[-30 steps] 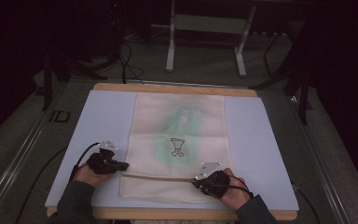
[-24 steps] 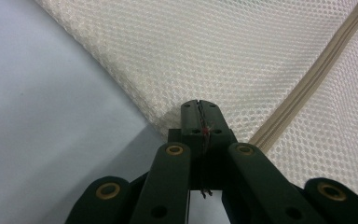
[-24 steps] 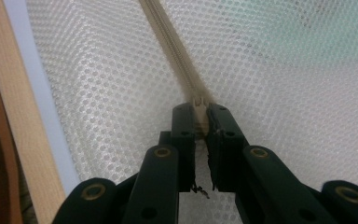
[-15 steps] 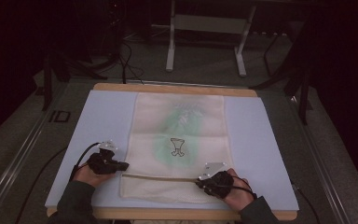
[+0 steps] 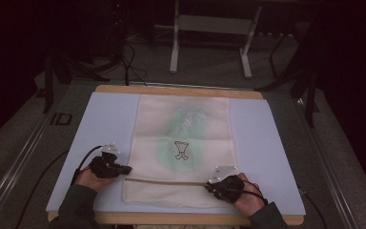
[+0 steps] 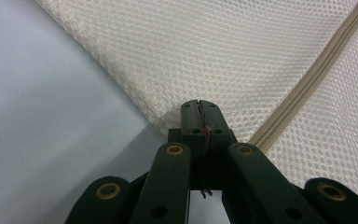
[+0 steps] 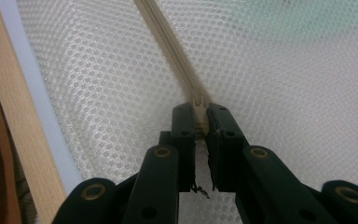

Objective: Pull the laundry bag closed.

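Observation:
A cream mesh laundry bag [image 5: 183, 143] lies flat on the pale blue mat, with a green garment showing through it and a small printed figure [image 5: 181, 150] at its middle. A zipper [image 5: 167, 181] runs across the bag near its front edge. My left gripper [image 5: 125, 169] sits at the bag's left edge, and its jaws are shut on the mesh edge [image 6: 168, 119] by the zipper's end. My right gripper [image 5: 210, 186] is at the zipper's right end. In the right gripper view its jaws are shut on the zipper pull [image 7: 200, 105], with the zipper track [image 7: 168, 46] running away from them.
The blue mat [image 5: 267, 143] covers a wooden table whose front edge [image 5: 171, 218] shows below the bag. Beyond the table stand the legs of a white frame [image 5: 174, 52] on a dark carpeted floor, with cables at the left.
The right gripper has slid a little to the right along the zipper. The left gripper has stayed in place at the bag's left edge.

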{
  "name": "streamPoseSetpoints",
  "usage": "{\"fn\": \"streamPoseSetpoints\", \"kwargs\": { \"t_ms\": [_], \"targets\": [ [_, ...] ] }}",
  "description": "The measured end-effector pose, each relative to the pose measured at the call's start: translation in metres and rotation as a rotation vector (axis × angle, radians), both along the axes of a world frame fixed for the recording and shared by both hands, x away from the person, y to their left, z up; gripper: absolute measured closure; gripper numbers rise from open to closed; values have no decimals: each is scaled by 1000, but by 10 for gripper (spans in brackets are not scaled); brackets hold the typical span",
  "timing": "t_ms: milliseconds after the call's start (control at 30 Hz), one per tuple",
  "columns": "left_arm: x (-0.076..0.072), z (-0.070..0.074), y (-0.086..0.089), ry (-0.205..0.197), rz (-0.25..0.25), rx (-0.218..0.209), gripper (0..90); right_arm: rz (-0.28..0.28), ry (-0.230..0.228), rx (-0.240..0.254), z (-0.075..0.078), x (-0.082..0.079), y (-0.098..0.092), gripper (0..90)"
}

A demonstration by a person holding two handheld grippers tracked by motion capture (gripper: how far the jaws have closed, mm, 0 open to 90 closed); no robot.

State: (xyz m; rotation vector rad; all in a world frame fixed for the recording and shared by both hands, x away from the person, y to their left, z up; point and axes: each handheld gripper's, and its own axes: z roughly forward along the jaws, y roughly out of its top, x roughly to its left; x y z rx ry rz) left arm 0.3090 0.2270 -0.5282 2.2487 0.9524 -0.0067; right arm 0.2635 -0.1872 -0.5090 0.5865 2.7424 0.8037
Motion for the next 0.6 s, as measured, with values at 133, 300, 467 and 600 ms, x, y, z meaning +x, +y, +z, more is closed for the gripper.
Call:
{"fn": "streamPoseSetpoints", "kwargs": {
  "t_ms": [133, 300, 467, 600],
  "targets": [
    [0, 0, 0, -1, -1, 1, 900, -12, 0, -7, 0, 0, -4, 823],
    [0, 0, 0, -1, 0, 0, 899, -25, 2, -10, 0, -1, -8, 823],
    [0, 0, 0, -2, -1, 3, 900, -34, 1, -19, 0, -1, -12, 823],
    [0, 0, 0, -1, -1, 3, 900, -43, -3, -20, -1, -2, -17, 823]
  ]
}}
